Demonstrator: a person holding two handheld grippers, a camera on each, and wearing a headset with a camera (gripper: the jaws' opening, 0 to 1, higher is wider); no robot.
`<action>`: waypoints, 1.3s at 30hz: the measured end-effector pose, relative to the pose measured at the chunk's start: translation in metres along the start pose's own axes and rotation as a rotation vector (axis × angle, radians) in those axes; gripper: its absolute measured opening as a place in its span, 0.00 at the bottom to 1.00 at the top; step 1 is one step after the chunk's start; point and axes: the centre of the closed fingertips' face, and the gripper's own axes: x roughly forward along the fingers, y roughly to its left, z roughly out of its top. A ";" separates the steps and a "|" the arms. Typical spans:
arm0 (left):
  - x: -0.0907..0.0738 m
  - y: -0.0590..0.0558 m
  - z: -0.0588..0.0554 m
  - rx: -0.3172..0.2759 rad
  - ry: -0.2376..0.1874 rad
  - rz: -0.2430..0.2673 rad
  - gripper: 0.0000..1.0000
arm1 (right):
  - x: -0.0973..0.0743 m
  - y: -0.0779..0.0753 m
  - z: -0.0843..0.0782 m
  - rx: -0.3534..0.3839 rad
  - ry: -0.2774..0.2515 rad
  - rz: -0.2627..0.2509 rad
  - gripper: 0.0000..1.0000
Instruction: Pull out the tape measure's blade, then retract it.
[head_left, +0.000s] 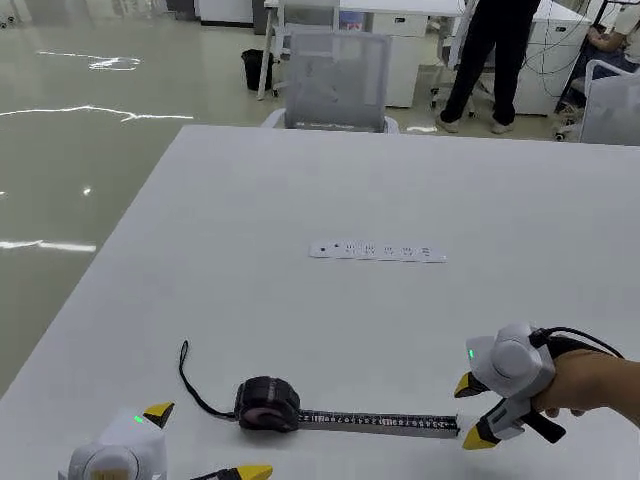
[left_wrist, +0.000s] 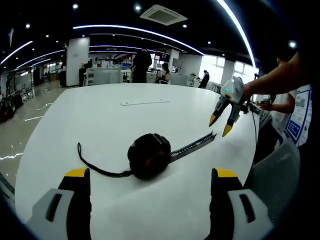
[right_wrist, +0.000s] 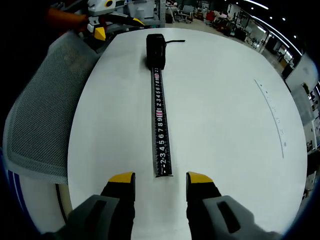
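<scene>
Wide apart and empty on the left gripper (left_wrist: 149, 173), facing the tape measure (left_wrist: 149, 155); parted and empty on the right gripper (right_wrist: 161, 178), just beside the extended blade (right_wrist: 160, 120) tip.

The right gripper (right_wrist: 161, 178) is low over the white desk (right_wrist: 225, 100), its two yellow-tipped jaws apart and holding nothing. The free end of the blade (right_wrist: 161, 115) lies on the desk just in front of the gap between them. The blade runs straight away to the black tape measure (right_wrist: 155, 49), whose thin strap (right_wrist: 175, 41) points to the right. The left gripper (right_wrist: 117, 26) is near the case. A flat white strip (right_wrist: 272, 115) lies at the right, and a grey mesh chair (right_wrist: 40, 120) stands beside the desk edge.
</scene>
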 end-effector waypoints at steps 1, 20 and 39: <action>0.001 0.000 0.000 0.001 -0.004 -0.002 0.99 | 0.003 -0.001 -0.002 0.011 0.006 0.003 0.40; 0.004 0.005 -0.008 -0.033 0.015 0.008 0.99 | 0.025 0.000 -0.008 0.001 0.044 0.019 0.22; 0.008 0.007 -0.009 -0.067 0.022 0.037 0.99 | 0.027 -0.005 -0.011 0.018 0.113 0.017 0.15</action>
